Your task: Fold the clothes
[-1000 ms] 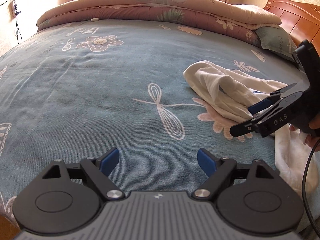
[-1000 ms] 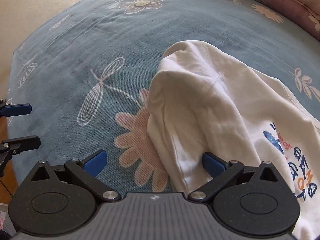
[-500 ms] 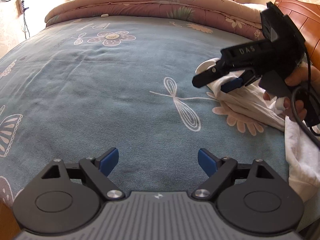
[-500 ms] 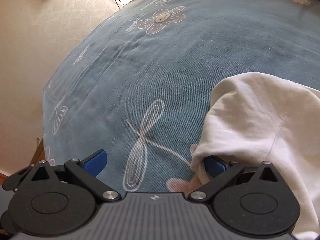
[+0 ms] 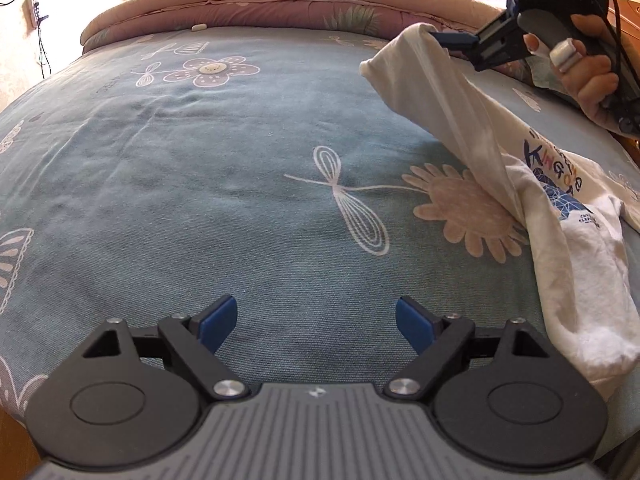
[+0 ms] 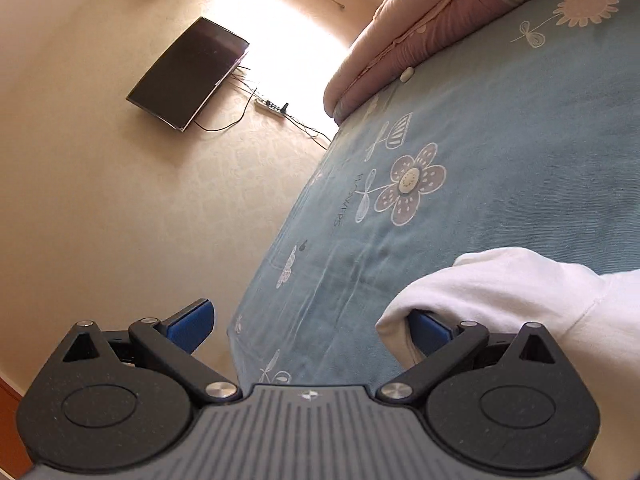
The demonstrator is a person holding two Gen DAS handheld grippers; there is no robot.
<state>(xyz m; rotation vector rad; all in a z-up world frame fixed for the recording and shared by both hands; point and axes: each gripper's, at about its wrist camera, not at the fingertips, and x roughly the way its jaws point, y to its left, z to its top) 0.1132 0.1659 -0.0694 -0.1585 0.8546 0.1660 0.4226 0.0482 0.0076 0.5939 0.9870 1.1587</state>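
Observation:
A white shirt (image 5: 460,108) with blue printed letters lies at the right side of the bed. One end of it is lifted off the blue bedspread (image 5: 240,160). My right gripper (image 5: 468,50) is raised at the upper right, held by a hand (image 5: 588,80). In the right wrist view, my right gripper (image 6: 312,324) is open. A fold of the shirt (image 6: 520,288) is hooked over its right finger only. My left gripper (image 5: 316,320) hovers open low over the near bedspread, with nothing between its fingers and left of the shirt's lower end.
A folded pink floral quilt (image 5: 300,4) lies across the far end of the bed. A wooden headboard (image 5: 628,12) stands at the far right. Beyond the bed's left edge are the floor, a wall-mounted television (image 6: 188,74) and a power strip (image 6: 272,105) with cables.
My right gripper has risen from the bed and swung toward the far side, carrying the shirt's fold up on one finger. My left gripper has stayed low and open.

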